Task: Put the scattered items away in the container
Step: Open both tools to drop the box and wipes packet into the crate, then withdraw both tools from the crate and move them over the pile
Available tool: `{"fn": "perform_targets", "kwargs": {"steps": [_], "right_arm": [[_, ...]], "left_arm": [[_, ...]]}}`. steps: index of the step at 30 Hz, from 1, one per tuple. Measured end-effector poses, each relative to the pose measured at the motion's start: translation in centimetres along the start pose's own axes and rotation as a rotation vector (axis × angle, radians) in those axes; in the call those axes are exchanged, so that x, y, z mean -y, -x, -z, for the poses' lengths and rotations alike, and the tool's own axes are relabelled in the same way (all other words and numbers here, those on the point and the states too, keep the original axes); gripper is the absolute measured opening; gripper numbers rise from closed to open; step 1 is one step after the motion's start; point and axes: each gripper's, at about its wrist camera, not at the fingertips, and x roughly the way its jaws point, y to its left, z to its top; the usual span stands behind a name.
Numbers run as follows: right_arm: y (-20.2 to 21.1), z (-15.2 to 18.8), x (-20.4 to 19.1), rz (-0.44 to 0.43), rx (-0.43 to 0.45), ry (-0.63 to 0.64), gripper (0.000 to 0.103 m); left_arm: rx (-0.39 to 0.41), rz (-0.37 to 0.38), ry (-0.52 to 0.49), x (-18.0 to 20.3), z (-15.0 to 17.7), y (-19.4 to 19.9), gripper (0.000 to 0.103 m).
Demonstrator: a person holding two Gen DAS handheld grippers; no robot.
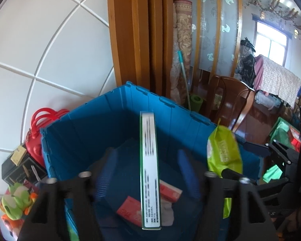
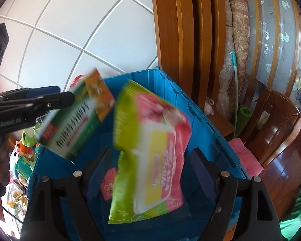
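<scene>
The blue crate point(image 1: 86, 124) stands open below both grippers. My left gripper point(image 1: 148, 170) is open; a thin green-and-white box point(image 1: 150, 160) hangs edge-on between its blue fingers point(image 1: 108, 170) with a gap on each side. In the right wrist view that box point(image 2: 74, 124) shows tilted over the crate's point(image 2: 206, 124) left rim, just off the left gripper point(image 2: 66, 96). My right gripper point(image 2: 150, 164) is open, with a blurred green-and-pink wipes pack point(image 2: 150, 156) loose between its fingers, over the crate. Pink packets point(image 1: 130, 208) lie on the crate floor.
Plush toys point(image 1: 16, 202), black boxes point(image 1: 24, 168) and a red bag point(image 1: 40, 124) crowd the crate's left side. A wooden door frame point(image 1: 134, 40) and rolled carpet point(image 1: 180, 50) stand behind it. A wooden chair point(image 2: 281, 130) with a pink cushion point(image 2: 244, 156) sits to the right.
</scene>
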Motion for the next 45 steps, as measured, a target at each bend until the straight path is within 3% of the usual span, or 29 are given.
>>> {"fn": "perform_targets", "kwargs": {"steps": [24,45], "right_arm": [[1.8,-0.1,-3.0,-0.047,0.018,0.057,0.089],[2.0,0.0,-15.7,-0.228,0.016,0.249,0.089]], "left_arm": [[0.044,-0.049,0.046,-2.5,2.7,4.5,0.088],[0.054,-0.214,0.251,-12.6,12.0,12.9,0.088]]}}
